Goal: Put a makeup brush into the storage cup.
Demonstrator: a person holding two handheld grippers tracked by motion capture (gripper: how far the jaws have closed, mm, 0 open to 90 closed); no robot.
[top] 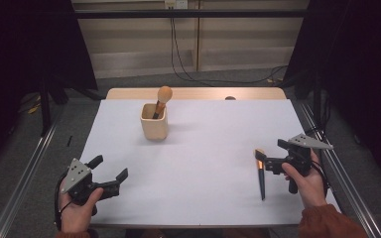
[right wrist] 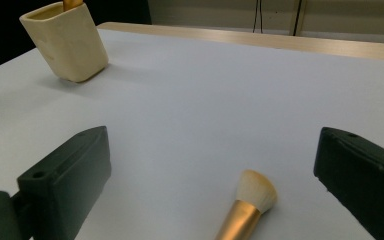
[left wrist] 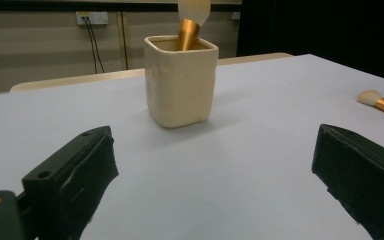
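Gold-ferruled makeup brush (right wrist: 247, 210) lies flat on the white surface (top: 203, 163), bristles pointing away from the person, between the spread, empty jaws of the right gripper (top: 270, 163). A grasp on the smooth, round handle could slip or roll it aside. Farther off, a cream holder (top: 154, 121) already keeps one brush (top: 161, 99) upright. The left gripper (top: 110, 173) hovers with jaws wide, empty.

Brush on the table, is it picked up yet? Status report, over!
Both tools open: left tool empty, right tool straddling the brush. Brush flat on the table, not gripped. Cup holds another brush, far off. Nothing in the way.
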